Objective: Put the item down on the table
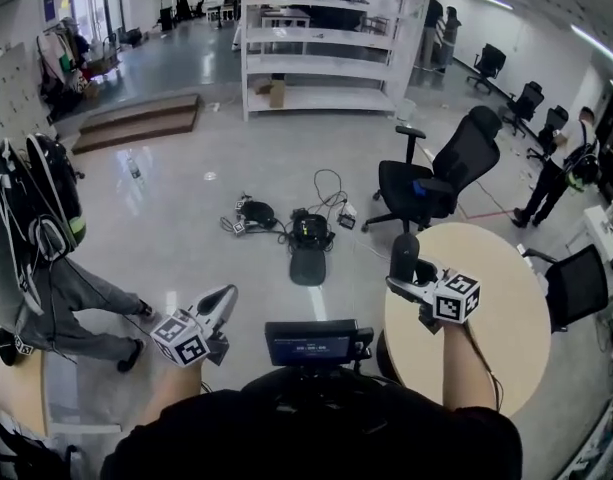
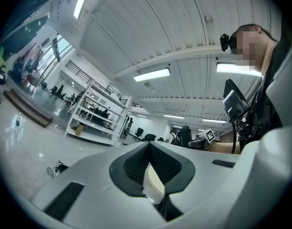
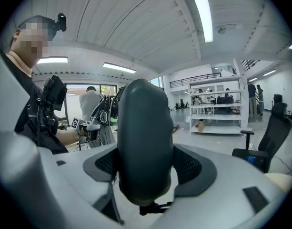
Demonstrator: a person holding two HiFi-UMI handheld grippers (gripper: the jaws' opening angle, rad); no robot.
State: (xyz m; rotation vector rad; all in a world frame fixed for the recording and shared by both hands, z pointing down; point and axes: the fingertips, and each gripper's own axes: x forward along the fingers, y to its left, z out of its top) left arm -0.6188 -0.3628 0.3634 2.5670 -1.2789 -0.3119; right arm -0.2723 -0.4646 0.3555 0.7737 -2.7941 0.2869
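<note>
While the right gripper [image 1: 408,282] hangs over the left edge of the round surface [image 1: 506,338], its jaws are clamped on both sides of a dark rounded item [image 1: 404,252] standing upright. Whether the item touches the surface cannot be told. Well left of the surface, over the floor, the left gripper [image 1: 222,306] has its jaws pressed together, holding nothing.

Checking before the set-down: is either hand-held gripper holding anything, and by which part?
The right hand-held gripper clamps a dark rounded item by its lower sides; the left hand-held gripper is shut on nothing.
</note>
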